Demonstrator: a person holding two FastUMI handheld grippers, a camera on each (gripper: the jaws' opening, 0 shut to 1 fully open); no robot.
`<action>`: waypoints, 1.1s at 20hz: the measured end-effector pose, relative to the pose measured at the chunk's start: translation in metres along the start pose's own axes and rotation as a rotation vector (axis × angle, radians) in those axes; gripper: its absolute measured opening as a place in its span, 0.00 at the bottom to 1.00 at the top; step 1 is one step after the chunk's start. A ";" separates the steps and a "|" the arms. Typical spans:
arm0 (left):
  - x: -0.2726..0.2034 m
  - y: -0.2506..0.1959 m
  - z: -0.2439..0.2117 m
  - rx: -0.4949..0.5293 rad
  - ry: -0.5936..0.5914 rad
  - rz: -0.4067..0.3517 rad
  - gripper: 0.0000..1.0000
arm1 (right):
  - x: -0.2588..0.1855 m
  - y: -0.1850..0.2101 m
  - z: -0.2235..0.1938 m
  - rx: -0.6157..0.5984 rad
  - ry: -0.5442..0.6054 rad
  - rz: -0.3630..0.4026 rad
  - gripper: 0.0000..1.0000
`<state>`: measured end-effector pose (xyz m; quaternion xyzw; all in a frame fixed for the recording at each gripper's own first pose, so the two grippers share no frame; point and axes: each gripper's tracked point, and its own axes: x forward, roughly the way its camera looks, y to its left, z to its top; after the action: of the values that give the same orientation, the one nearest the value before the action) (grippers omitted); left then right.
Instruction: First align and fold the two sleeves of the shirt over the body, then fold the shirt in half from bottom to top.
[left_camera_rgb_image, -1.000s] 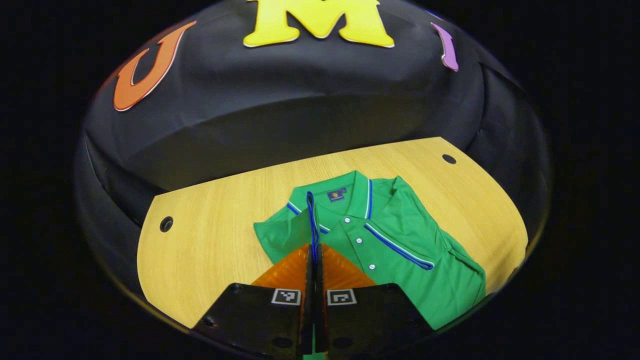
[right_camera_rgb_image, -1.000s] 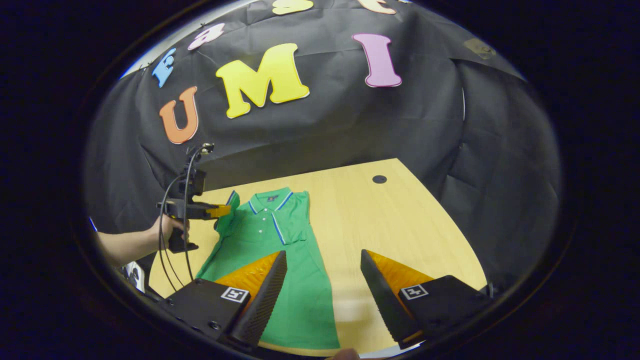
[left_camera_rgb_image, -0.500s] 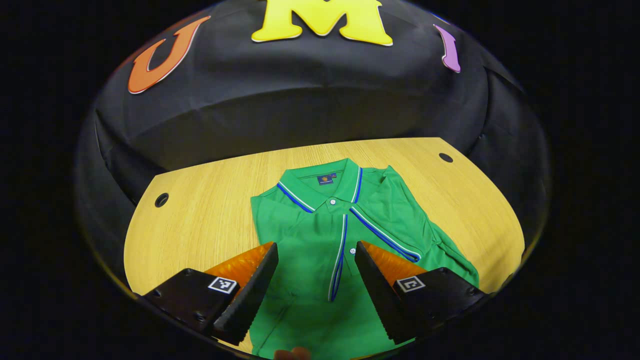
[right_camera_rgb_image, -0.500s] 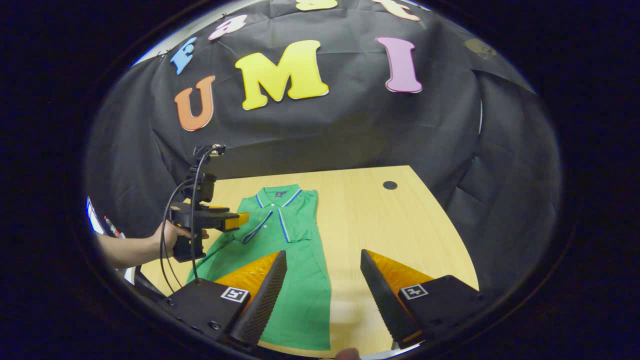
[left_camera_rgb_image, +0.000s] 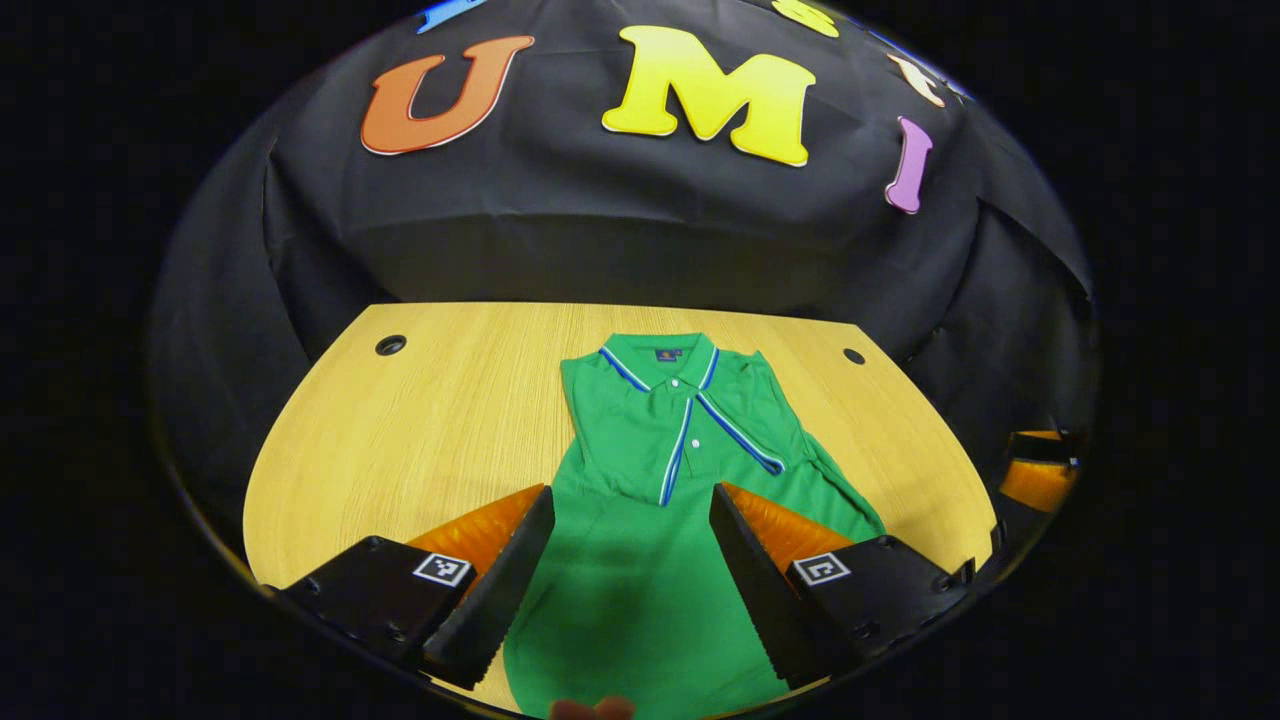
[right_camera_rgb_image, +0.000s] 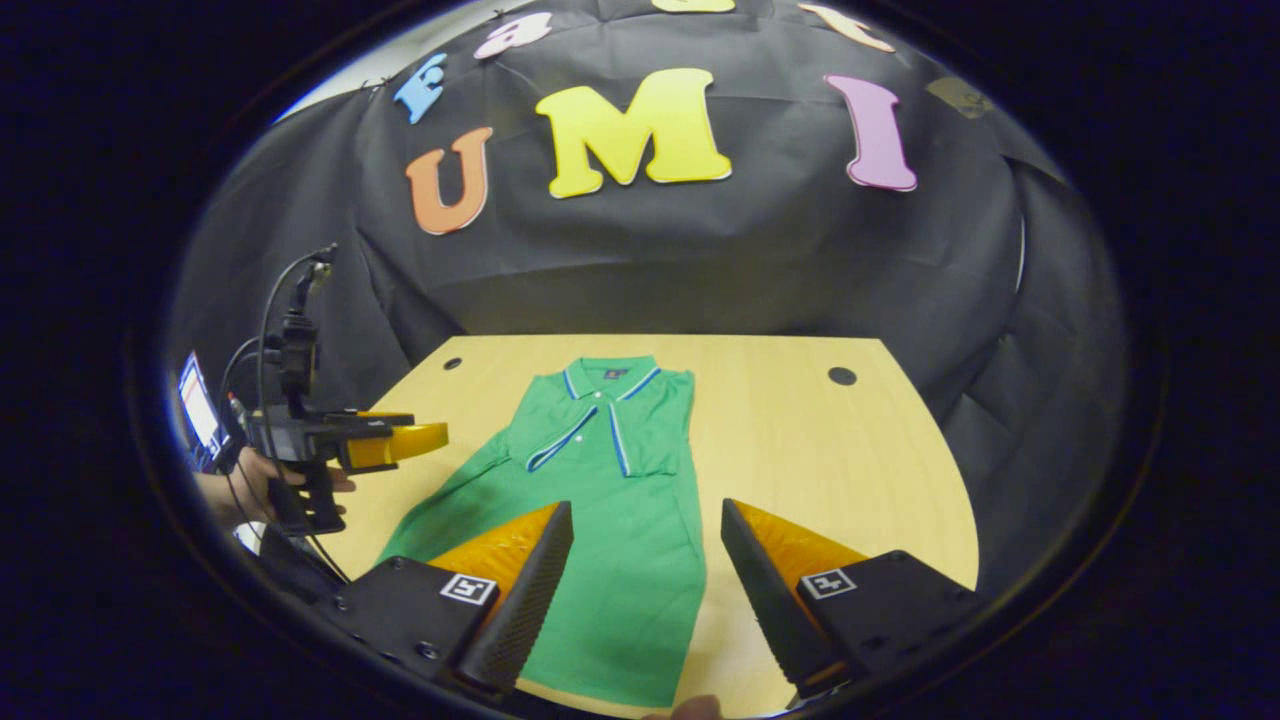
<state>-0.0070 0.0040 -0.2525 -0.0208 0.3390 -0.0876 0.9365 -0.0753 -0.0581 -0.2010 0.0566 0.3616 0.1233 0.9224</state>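
Note:
A green polo shirt (left_camera_rgb_image: 640, 560) lies flat on the wooden table (left_camera_rgb_image: 430, 430), collar toward the far wall. Both sleeves are folded over its chest, and their blue-and-white trimmed cuffs (left_camera_rgb_image: 740, 437) meet near the button placket. My left gripper (left_camera_rgb_image: 630, 490) hovers open above the lower body of the shirt with nothing between its fingers. In the right gripper view the shirt (right_camera_rgb_image: 620, 560) runs from the collar down under my right gripper (right_camera_rgb_image: 647, 505), which is open and holds nothing. The left gripper (right_camera_rgb_image: 425, 440) shows there too, held by a hand (right_camera_rgb_image: 250, 480) off the shirt's left side.
The table has a round cable hole at each far corner (left_camera_rgb_image: 390, 345) (left_camera_rgb_image: 853, 356). Black cloth walls close in behind and on both sides. A small lit screen (right_camera_rgb_image: 200, 405) sits at the far left. Bare wood (right_camera_rgb_image: 820, 460) lies right of the shirt.
My left gripper opened and let go of the left sleeve, which now lies folded over the chest. It then drew back toward the near side. The right gripper stayed open.

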 end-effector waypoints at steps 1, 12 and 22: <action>-0.014 0.003 -0.016 0.002 0.015 0.000 1.00 | 0.000 0.002 -0.014 -0.026 0.035 0.018 0.94; -0.111 0.036 -0.186 0.115 0.304 0.028 1.00 | -0.040 -0.012 -0.180 -0.217 0.407 0.001 0.97; -0.105 0.046 -0.239 0.145 0.343 -0.019 1.00 | -0.024 -0.016 -0.237 -0.257 0.513 -0.026 0.93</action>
<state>-0.2320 0.0729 -0.3750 0.0591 0.4862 -0.1229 0.8631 -0.2508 -0.0765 -0.3625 -0.0984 0.5653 0.1664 0.8019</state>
